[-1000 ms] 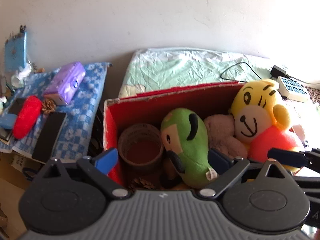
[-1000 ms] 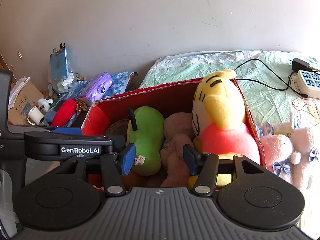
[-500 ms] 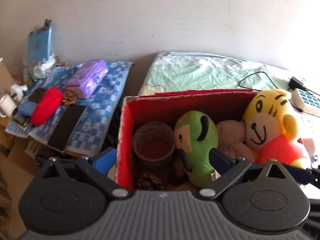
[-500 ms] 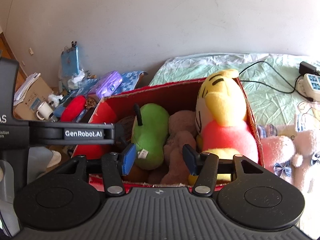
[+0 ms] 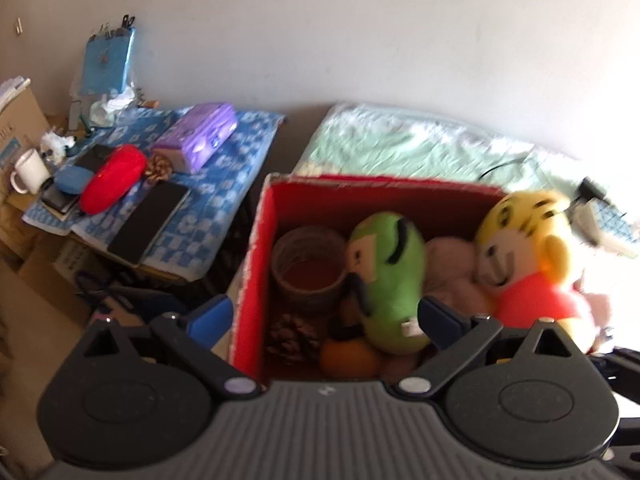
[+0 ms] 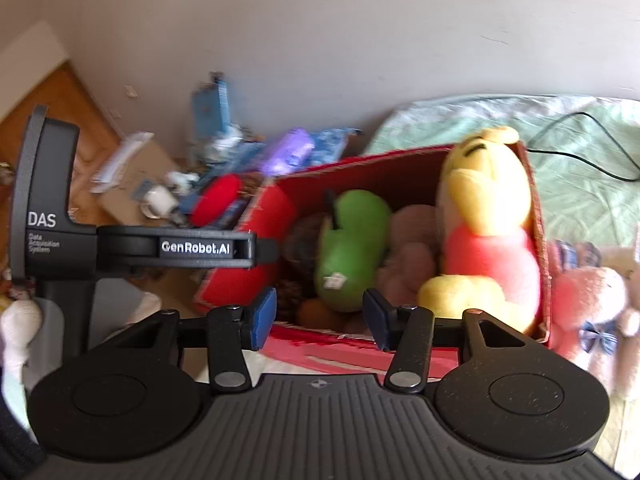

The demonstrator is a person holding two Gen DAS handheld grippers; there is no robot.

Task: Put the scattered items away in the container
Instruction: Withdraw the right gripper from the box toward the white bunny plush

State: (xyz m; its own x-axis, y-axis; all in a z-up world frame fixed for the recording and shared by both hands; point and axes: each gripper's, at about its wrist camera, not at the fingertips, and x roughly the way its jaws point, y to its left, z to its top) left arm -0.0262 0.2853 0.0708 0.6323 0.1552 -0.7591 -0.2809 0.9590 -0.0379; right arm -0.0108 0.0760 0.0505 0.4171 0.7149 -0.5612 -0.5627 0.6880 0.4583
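In the left wrist view my left gripper (image 5: 324,316) fills the bottom of the frame, its blue pads spread wide with nothing clamped; the left pad sits outside the red box (image 5: 256,264) and the right pad over its inside. This view alone looks straight down into the box: a brown woven cup (image 5: 310,270) at centre, a pine cone (image 5: 292,340) and an orange fruit (image 5: 346,356) low on the floor, the green plush (image 5: 394,280) leaning right of the cup, a brownish plush (image 5: 450,268) behind it, and the yellow tiger plush (image 5: 524,248) at the right wall. At upper left a blue checked cloth (image 5: 236,184) carries a purple pack (image 5: 198,138), a red pouch (image 5: 112,178) and a dark phone (image 5: 150,222), well apart from the box.

In the right wrist view my right gripper (image 6: 320,316) hangs just before the box's near rim, pads parted and empty; its jaws have just been closing a little. Only here do I see a pink plush (image 6: 588,304) lying outside the box, touching its right wall, with the green bedsheet (image 6: 580,184) open behind it. The left gripper's black body crosses mid-left, close over the box's left corner. Motion blur softens the far clutter.
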